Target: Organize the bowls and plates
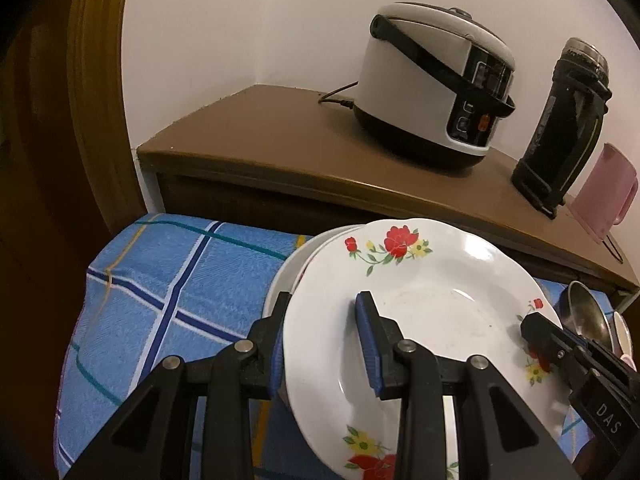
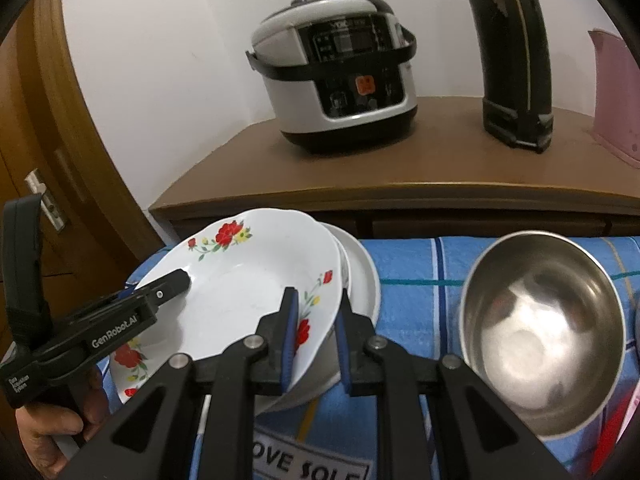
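Observation:
A white plate with red flowers (image 1: 432, 300) is held between both grippers, tilted, just over a stack of plain white plates (image 1: 286, 276). My left gripper (image 1: 324, 312) is shut on the plate's left rim, one blue pad inside and one outside. My right gripper (image 2: 316, 332) is shut on the flowered plate (image 2: 240, 292) at its right rim. Each gripper shows in the other's view: the right gripper (image 1: 532, 324), the left gripper (image 2: 182, 278). The white stack (image 2: 366, 276) peeks out behind. An empty steel bowl (image 2: 540, 328) sits to the right on the cloth.
A blue checked cloth (image 1: 168, 280) covers the surface. Behind it, a brown cabinet (image 2: 360, 176) carries a rice cooker (image 2: 336, 80), a black flask (image 2: 512, 60) and a pink jug (image 1: 600, 196). A wooden door (image 2: 36, 140) stands at left. A hand (image 2: 48, 432) grips the left tool.

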A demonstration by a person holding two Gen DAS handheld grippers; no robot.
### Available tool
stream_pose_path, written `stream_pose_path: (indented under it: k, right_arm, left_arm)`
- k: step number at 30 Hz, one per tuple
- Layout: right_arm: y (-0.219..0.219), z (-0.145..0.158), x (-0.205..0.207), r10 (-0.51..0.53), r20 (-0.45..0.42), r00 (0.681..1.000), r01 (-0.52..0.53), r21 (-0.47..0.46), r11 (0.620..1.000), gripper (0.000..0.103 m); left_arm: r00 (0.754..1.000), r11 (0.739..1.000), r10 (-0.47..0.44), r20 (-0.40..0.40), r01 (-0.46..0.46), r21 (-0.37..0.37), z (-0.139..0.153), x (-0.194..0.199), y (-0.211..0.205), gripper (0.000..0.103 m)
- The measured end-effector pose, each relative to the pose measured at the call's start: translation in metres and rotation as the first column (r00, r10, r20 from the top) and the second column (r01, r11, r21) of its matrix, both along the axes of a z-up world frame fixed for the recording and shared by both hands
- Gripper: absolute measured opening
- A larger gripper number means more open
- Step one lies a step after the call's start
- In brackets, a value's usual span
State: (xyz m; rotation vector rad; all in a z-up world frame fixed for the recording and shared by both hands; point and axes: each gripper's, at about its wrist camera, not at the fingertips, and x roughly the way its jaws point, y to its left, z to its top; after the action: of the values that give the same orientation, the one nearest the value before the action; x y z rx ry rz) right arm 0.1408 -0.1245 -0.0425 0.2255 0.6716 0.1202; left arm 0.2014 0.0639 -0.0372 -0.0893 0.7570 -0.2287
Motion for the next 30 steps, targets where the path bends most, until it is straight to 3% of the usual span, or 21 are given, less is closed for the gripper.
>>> stream_pose_path:
  k: [14, 21, 30]
  right_arm:
    - [0.003, -0.015, 0.012, 0.009, -0.001, 1.0, -0.009, 0.008, 1.0, 0.018]
    - [0.008, -0.016, 0.013, 0.006, 0.024, 1.0, -0.005, -0.026, 1.0, 0.018]
    - [0.005, -0.017, 0.015, 0.004, 0.022, 1.0, -0.004, 0.014, 1.0, 0.019]
  left_arm:
    - [0.998, 0.999, 0.045, -0.043, -0.045, 0.019, -0.014, 0.014, -0.001, 0.037]
    - [0.998, 0.996, 0.061, -0.016, -0.06, 0.062, -0.014, 0.014, -0.004, 0.037]
    - [0.998, 0.992, 0.067, 0.014, -0.069, 0.108, -0.015, 0.012, -0.008, 0.037]
